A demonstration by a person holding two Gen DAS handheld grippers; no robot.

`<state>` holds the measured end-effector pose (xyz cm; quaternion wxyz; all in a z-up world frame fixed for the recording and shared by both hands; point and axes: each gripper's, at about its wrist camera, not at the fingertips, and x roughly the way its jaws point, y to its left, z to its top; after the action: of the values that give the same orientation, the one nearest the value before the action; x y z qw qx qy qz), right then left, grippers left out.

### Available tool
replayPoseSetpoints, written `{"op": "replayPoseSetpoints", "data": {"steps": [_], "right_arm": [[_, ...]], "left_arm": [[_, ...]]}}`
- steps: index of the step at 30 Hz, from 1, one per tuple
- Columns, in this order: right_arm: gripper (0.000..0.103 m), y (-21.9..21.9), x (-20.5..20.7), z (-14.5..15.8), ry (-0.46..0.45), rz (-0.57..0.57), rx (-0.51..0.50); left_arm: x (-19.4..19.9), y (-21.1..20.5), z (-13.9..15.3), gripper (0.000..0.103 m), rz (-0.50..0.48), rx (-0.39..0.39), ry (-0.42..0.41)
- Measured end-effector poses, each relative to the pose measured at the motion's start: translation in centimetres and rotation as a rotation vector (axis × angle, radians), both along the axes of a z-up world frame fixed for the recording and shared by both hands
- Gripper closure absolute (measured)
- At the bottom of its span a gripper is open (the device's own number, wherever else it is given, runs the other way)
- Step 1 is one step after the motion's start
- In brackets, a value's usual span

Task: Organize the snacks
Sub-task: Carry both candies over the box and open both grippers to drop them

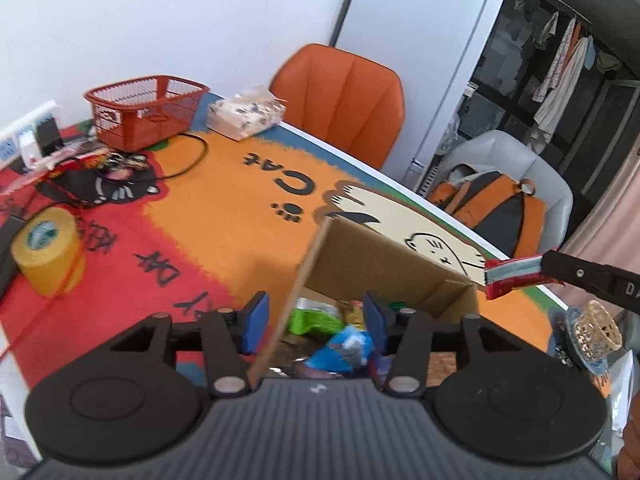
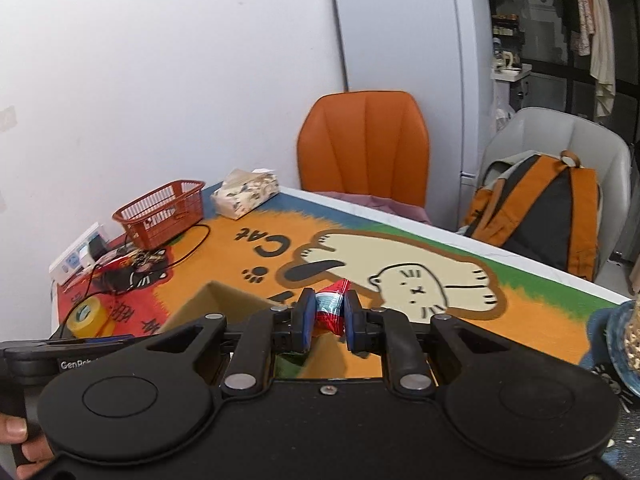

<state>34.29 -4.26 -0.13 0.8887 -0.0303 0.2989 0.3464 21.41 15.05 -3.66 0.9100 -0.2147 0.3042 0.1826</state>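
An open cardboard box [image 1: 384, 256] stands on the cat-print table mat [image 1: 224, 208]. Inside it lie a green packet [image 1: 314, 318], a blue packet [image 1: 344, 350] and other wrappers. My left gripper [image 1: 315, 318] is open and straddles the box's left wall, blue pads [image 1: 256, 320] on either side without pressing it. My right gripper [image 2: 329, 316] is shut on a red and white snack packet [image 2: 332, 300], held above the table just past the box [image 2: 224, 300]. In the left wrist view that packet [image 1: 516, 274] comes in from the right, above the box's far right corner.
At the far left stand a red basket [image 1: 148, 116], a tissue pack [image 1: 246, 116], a yellow tape roll [image 1: 46, 248] and tangled cables. An orange chair [image 1: 340, 100] and a grey chair with a backpack [image 2: 536, 208] are behind the table. A woven cup [image 1: 596, 332] sits at the right.
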Motion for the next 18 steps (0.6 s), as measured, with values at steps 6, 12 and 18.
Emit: {"op": "replayPoseSetpoints", "data": {"steps": [6,12,18], "right_arm": [[0.086,3.0,-1.6,0.1,-0.008,0.037,-0.026],[0.086,5.6,-3.5,0.2,-0.022,0.075,-0.063],[0.085,6.4,-5.1,0.3,-0.013,0.107,-0.098]], "left_arm": [[-1.5,1.1,0.4,0.045,-0.013,0.000,-0.019],[-2.7,1.8,0.3,0.031,-0.038,-0.007,-0.033],[-3.5,2.3,0.2,0.029,-0.022,-0.022,-0.029]]}}
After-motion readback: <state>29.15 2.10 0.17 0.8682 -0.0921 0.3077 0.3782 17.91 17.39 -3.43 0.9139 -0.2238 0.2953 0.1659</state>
